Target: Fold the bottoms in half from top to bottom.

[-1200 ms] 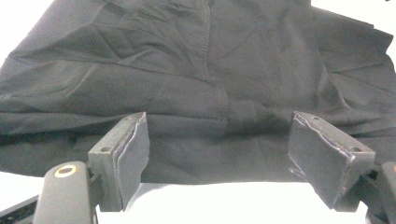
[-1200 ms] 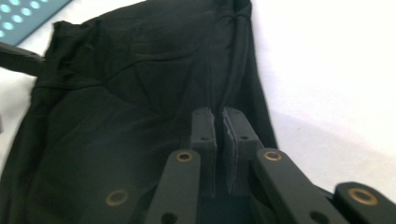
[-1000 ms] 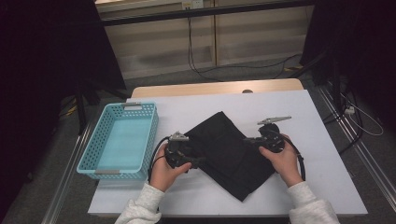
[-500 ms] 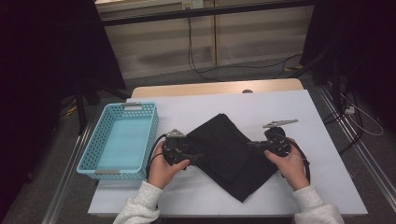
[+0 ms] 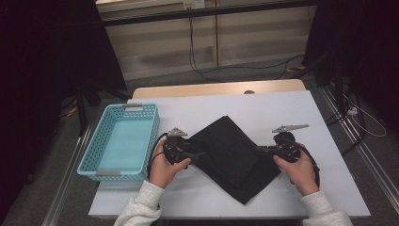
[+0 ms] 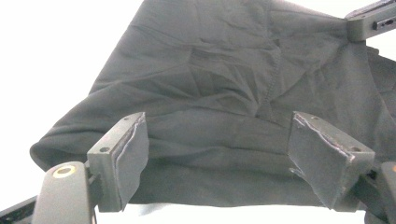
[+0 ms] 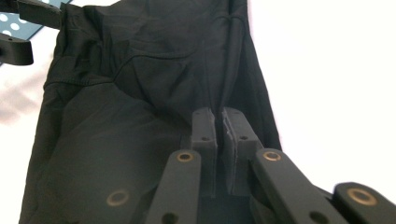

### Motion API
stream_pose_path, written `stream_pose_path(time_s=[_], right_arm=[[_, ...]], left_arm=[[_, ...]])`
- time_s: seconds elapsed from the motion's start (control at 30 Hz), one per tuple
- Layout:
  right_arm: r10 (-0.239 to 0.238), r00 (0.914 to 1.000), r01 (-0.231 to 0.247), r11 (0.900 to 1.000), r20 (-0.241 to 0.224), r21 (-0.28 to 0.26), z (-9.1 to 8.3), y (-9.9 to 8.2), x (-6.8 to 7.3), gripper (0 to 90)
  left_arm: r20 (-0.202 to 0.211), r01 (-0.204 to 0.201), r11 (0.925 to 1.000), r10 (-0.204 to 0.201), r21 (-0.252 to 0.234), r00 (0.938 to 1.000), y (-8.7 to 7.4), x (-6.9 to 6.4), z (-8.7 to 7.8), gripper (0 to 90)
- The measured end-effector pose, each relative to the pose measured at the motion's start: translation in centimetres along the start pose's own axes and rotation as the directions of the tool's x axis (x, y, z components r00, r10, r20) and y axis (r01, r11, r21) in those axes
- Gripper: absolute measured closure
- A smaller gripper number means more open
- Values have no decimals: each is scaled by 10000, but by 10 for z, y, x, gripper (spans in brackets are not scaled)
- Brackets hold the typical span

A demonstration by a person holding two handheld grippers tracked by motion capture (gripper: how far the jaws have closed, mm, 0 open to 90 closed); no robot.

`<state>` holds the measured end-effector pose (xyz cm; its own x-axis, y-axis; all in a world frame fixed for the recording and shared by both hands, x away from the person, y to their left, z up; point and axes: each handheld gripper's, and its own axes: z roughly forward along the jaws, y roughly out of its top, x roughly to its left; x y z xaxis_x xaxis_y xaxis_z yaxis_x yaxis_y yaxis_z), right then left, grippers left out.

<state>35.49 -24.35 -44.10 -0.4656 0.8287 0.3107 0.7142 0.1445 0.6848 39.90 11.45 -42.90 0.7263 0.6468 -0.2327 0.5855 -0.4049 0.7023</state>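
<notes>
Black cloth (image 5: 233, 157), folded, lies flat as a diamond at the centre of the white counter (image 5: 291, 113). Seams and creases show across it in both gripper views.

Left claw (image 5: 200, 154): at the cloth's 9 o'clock corner, jaws spread wide with the folded edge lying between them, pads (image 6: 133, 156) clear of the fabric.

Right claw (image 5: 261, 149): at the cloth's 3 o'clock corner, jaws pinched together on a ridge of the cloth's fabric.

Turquoise plastic basket (image 5: 102, 141): perforated walls, at 9 o'clock of the cloth, just beside the left hand (image 5: 163, 168).
</notes>
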Motion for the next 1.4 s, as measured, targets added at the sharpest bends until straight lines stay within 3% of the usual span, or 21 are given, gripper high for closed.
stream_pose_path(time_s=[0.43,1.4], right_arm=[[106,9999,-106,9999,22,-80,-18,-12,-3,846],[80,9999,-80,10000,89,51,-36,-25,0,846]], left_arm=[[-156,16,10000,-16,-25,9999,1,3,-3,204],[-401,123,9999,-125,-52,9991,3,10,-1,204]])
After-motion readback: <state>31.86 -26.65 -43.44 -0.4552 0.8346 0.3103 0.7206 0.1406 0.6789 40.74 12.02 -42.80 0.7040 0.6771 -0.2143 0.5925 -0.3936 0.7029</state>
